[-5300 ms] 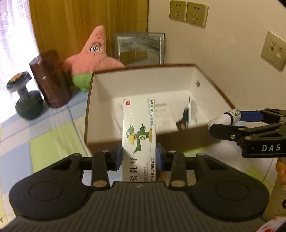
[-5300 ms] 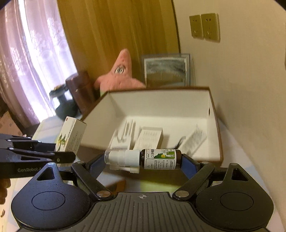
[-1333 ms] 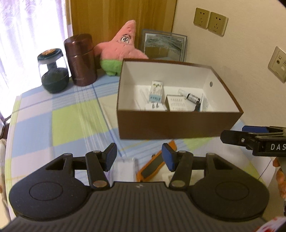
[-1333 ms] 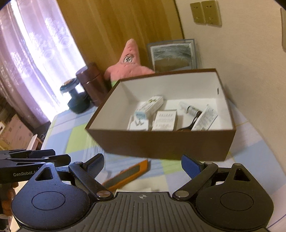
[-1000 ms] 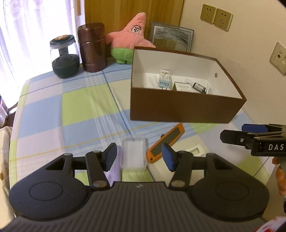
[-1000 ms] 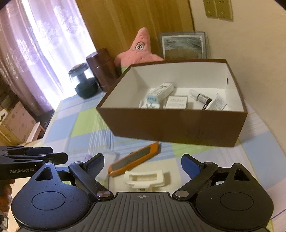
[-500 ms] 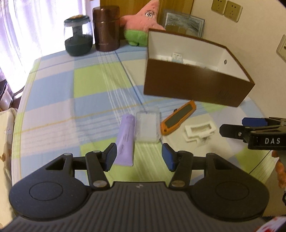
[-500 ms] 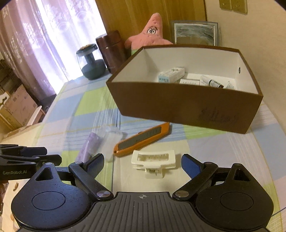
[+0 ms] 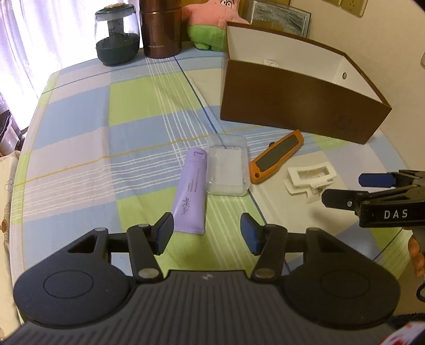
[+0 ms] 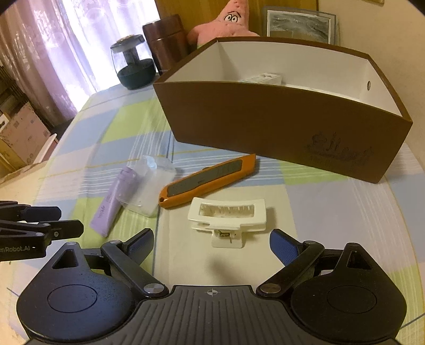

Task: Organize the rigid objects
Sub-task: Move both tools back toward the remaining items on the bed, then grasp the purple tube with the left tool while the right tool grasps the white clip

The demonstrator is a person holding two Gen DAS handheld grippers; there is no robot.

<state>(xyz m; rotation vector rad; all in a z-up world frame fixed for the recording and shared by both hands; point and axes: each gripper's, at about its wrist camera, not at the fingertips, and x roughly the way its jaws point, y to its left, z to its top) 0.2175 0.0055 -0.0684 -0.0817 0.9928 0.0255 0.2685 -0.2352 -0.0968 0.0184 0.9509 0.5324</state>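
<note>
A purple tube [image 9: 191,189] [image 10: 114,200], a clear plastic case [image 9: 228,165] [image 10: 148,185], an orange utility knife [image 9: 277,156] [image 10: 207,184] and a white hair claw clip [image 9: 309,179] [image 10: 227,216] lie on the checked tablecloth in front of a brown box [image 9: 292,100] [image 10: 279,124]. My left gripper [image 9: 207,233] is open and empty, just short of the tube's near end. My right gripper [image 10: 211,246] is open and empty, just short of the clip. A medicine carton [image 10: 263,78] shows inside the box.
A dark glass jar [image 9: 117,37], a brown canister [image 9: 160,26], a pink plush star [image 10: 231,18] and a framed picture [image 10: 298,24] stand behind the box by the wall. The table's left edge [image 9: 24,148] curves down beside the curtain.
Both grippers let go of the carton and the spray bottle into the box, then pulled back and lowered toward the loose items. The tube and clip are now closer.
</note>
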